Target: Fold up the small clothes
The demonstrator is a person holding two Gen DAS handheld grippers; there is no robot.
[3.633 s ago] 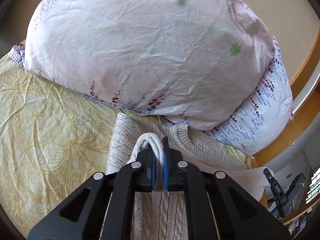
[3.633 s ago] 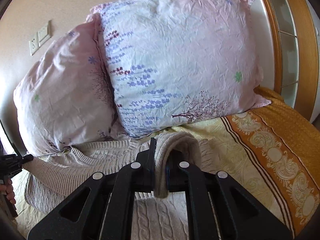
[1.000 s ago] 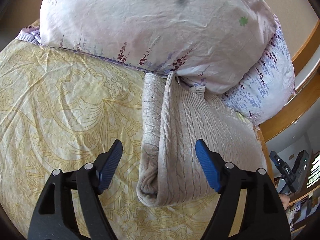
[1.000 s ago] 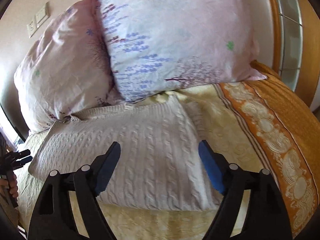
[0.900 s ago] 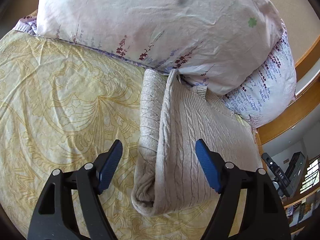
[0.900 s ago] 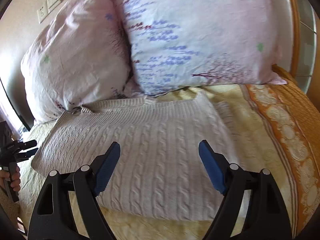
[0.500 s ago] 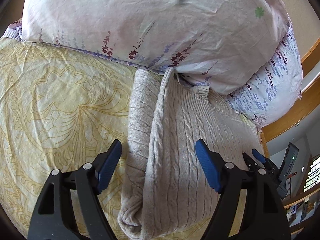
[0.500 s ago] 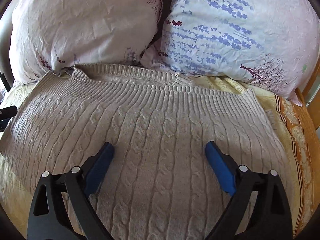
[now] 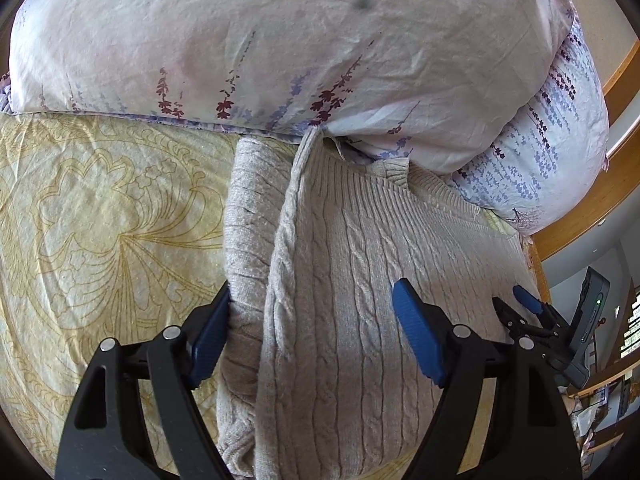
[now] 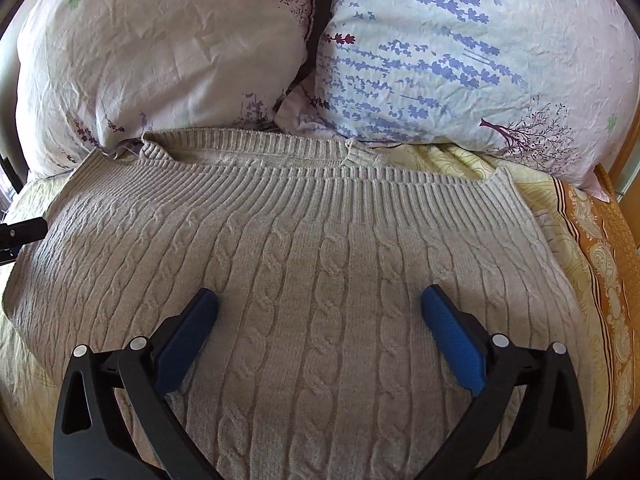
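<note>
A beige cable-knit sweater [image 10: 320, 264] is lying folded on a pale yellow patterned bedspread [image 9: 100, 216], its ribbed band running along the far edge and tucking just under two floral pillows [image 10: 460, 60]. The knit is showing vertical rope-like cables across its top layer, fairly flat, with soft creases only.

The right gripper [image 10: 320, 328] is hovering over the middle of the sweater, its blue-padded fingers [image 10: 452, 332] standing spread wide after just having been opening; knit is lying beneath and ahead of them, but neither pad is pressing on it. Beyond its right finger, an orange-bordered strip of the bedspread is showing.

The left gripper [image 9: 308, 336] is sitting at the sweater's folded side edge, also spread. The doubled fold, with a smoother plain-knit layer rolled under the cabled one, is running straight ahead between its fingers toward the pillows. Its left pad [image 9: 208, 340] is lying right against the rolled layer, which partly covers it; the right pad is resting over the cabled surface, apart from the fold. To its right, the other gripper's tips are showing at the sweater's far edge.
</note>
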